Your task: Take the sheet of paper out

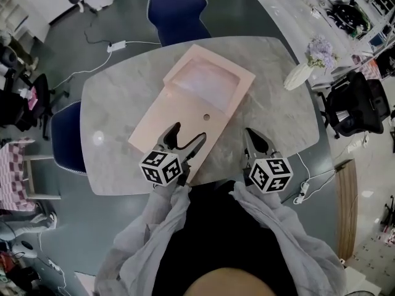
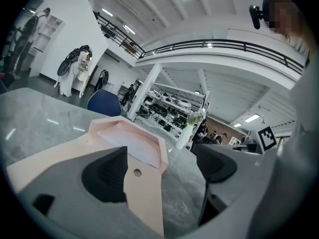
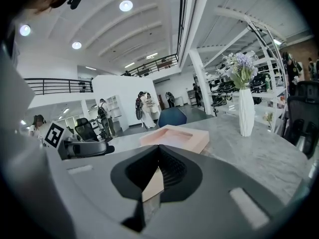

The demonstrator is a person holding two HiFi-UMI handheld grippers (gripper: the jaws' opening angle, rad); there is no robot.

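Left gripper (image 1: 189, 132), jaws wide, is right over the pink envelope (image 1: 185, 106), paper (image 1: 207, 79) showing at its far end; right gripper (image 1: 254, 134) is closed, empty.

surface: grey marble table (image 1: 117, 103) | on it: pink envelope (image 1: 179, 113) at centre; white vase (image 1: 299, 76) near right edge
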